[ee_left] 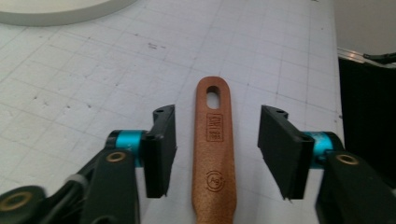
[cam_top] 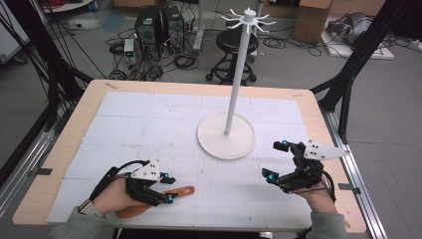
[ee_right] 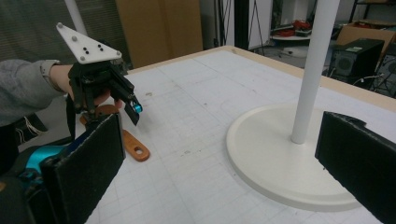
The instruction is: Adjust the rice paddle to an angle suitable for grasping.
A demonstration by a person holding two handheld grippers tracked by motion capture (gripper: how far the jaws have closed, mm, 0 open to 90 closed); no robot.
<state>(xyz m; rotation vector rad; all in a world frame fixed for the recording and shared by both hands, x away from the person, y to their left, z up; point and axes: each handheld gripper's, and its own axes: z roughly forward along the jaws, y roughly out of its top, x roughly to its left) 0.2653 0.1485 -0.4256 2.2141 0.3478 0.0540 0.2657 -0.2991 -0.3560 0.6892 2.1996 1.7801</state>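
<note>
A white gridded table (cam_top: 149, 119) carries a tall white stand (cam_top: 238, 74) with a round base and hooked crown. Near its front edge, left of the stand, lies a copper-brown utensil handle (ee_left: 214, 140), speckled, with an oval hanging slot. The left gripper (ee_left: 217, 149) straddles it, jaws spread, pads clear. Closing squarely mid-handle should suit best. The right gripper (cam_top: 278, 160) waits beside the stand, jaws wide, empty.

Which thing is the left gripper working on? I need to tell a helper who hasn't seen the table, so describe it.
From the white stand mid-table, look toward the near left corner, where the left gripper hovers. Between its open jaws lies a copper-brown utensil handle, flat on the gridded mat, the sole coloured item, with an oval hanging hole at its tip.
</note>
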